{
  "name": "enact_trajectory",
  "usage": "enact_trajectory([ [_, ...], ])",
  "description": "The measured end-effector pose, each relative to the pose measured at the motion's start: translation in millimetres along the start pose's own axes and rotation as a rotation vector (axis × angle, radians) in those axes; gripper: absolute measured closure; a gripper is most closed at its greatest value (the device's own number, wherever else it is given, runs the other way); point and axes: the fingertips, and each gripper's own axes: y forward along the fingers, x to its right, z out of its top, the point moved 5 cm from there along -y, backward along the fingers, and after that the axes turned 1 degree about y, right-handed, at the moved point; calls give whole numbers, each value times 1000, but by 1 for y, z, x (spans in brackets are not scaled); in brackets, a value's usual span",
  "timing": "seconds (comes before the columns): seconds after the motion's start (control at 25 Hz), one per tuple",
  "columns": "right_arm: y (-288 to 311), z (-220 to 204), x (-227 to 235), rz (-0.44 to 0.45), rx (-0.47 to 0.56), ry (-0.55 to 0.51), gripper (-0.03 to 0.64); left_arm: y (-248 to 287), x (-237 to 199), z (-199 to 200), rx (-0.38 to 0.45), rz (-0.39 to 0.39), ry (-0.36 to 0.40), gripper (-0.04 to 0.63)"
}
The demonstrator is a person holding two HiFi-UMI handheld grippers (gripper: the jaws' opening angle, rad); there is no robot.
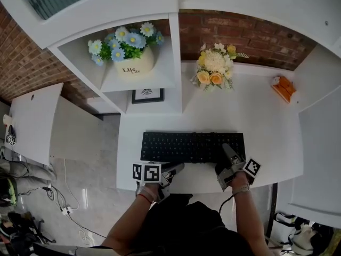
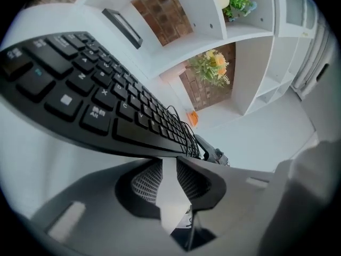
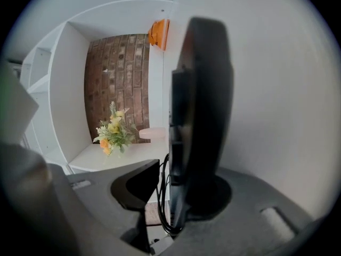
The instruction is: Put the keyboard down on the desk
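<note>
- The white desk [image 1: 256, 116] is taking up most of the head view and running out well past both sets of jaws. A brick wall [image 1: 250, 36] is showing at the far end.
- A white shelf unit [image 1: 173, 47] is standing on the far left part of the desk, well beyond the left jaws.
- The black keyboard [image 1: 186, 145] is lying flat on the desk right in front of the person. Its near edge is sitting at the tips of both grippers.
- The left gripper [image 2: 168, 167] is holding nothing. Its jaws are standing only a narrow slit apart with bare desk showing through, and the keyboard's near edge is passing just past their tips.
- The right gripper [image 1: 228, 151] is reaching over the keyboard's right end. The edge is sitting between its jaws, but they're hanging loosely apart – one jaw is clearly standing off it – so there's no real clamp.
- A cream pot of blue and white flowers [image 1: 133, 63] is sitting in the shelf, far ahead of the left jaws.
- A yellow and white bouquet [image 1: 213, 71] is standing far ahead of the right jaws.
- A small framed picture [image 1: 147, 95] is leaning on the shelf below the pot.
- A small orange thing [image 1: 282, 87] is lying far out to the right – can't tell what it is.
- The keyboard's black cable [image 3: 162, 196] is looping in the gap beside the free right jaw.
</note>
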Motion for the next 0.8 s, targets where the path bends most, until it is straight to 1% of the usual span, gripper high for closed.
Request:
enact_trajectory([
  [0.16,-4,0,-4,32,-62,-38,440,2,0,0,0,-3,-14,520],
  [0.36,-12,-2,-6,38,-154,-117,392,3,0,2,23,-32,-65,533],
  [0.48,-18,-6,-7,19,-223,-219,379,4,0,3,24,-33,-63,534],
  [0.68,-31,-14,-10,-13,-393,-455,371,8,1,8,31,-45,-71,539],
  [0.76,-35,-20,-12,-25,-453,-506,371,9,2,10,38,-44,-75,545],
  [0.8,-38,-22,-10,-47,-479,-524,371,10,1,10,42,-42,-80,548],
])
